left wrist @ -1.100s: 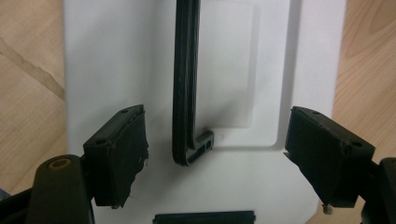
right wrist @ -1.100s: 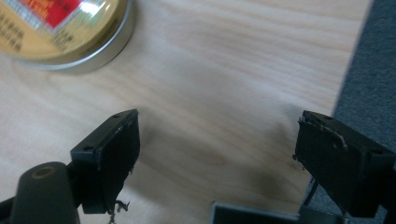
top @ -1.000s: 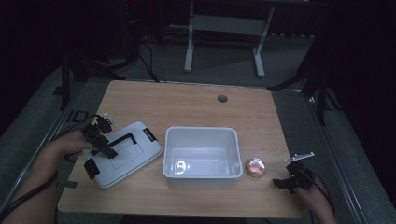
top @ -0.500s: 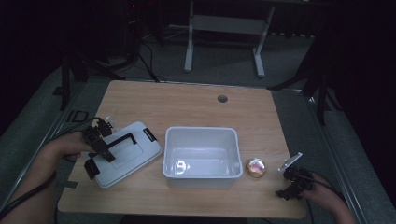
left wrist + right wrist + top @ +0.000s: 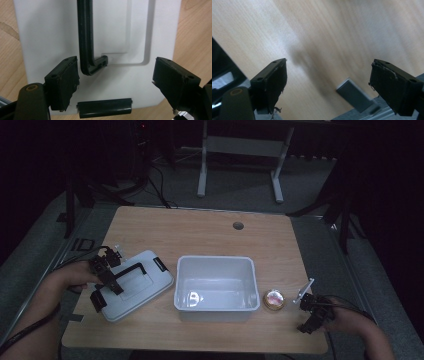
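Note:
A white lid (image 5: 142, 287) with a black handle (image 5: 134, 268) and black end latches lies flat on the table, left of an open white bin (image 5: 215, 282). My left gripper (image 5: 111, 279) hovers over the lid's left part. In the left gripper view it (image 5: 115, 82) is open, the handle's (image 5: 85, 37) bent end lies between the jaws, and a latch (image 5: 103, 107) sits just below. A small round gold-rimmed object (image 5: 274, 300) rests right of the bin. My right gripper (image 5: 309, 315) is near the front right corner, open (image 5: 328, 85) above bare wood.
The wooden table (image 5: 200, 235) has a cable hole (image 5: 238, 225) at the back. A grey block (image 5: 354, 96) lies at the table's edge in the right gripper view. Table legs and cables stand on the dark floor behind.
The left gripper has crept slightly toward the front over the lid. The right gripper has turned a little and stayed near the front right corner.

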